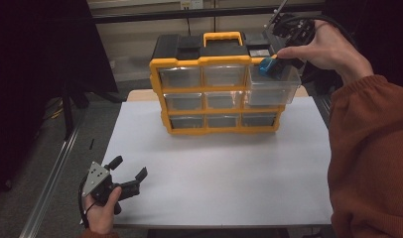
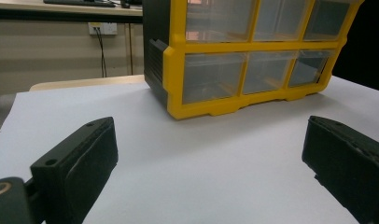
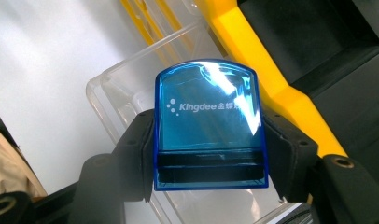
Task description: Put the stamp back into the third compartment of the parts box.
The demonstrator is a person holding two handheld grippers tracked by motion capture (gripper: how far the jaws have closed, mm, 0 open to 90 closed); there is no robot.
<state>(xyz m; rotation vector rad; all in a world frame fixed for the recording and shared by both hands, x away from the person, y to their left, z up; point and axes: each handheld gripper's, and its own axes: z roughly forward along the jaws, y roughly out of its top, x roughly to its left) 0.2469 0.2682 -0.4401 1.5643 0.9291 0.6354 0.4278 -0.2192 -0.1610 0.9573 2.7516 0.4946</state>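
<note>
White paper covers the table (image 1: pixel 214 173), with a yellow drawer organizer (image 1: pixel 219 89) at its far edge. Its top right clear drawer (image 1: pixel 274 87) is pulled out. To finish well, lower the blue Kingdee box (image 3: pixel 208 123) squarely inside that drawer before letting go. The right gripper (image 3: pixel 208 154) is clamped on the box's sides above the drawer; the left gripper (image 1: pixel 127 173) rests near the organizer's front, jaws apart, holding nothing.

- Your high view looks forward and down on the table (image 1: pixel 214 168).
- Your left gripper view sits low, facing the organizer (image 2: pixel 253 60), shared with the high view.
- Your right gripper view looks closely down into the open drawer (image 3: pixel 131 88).
</note>
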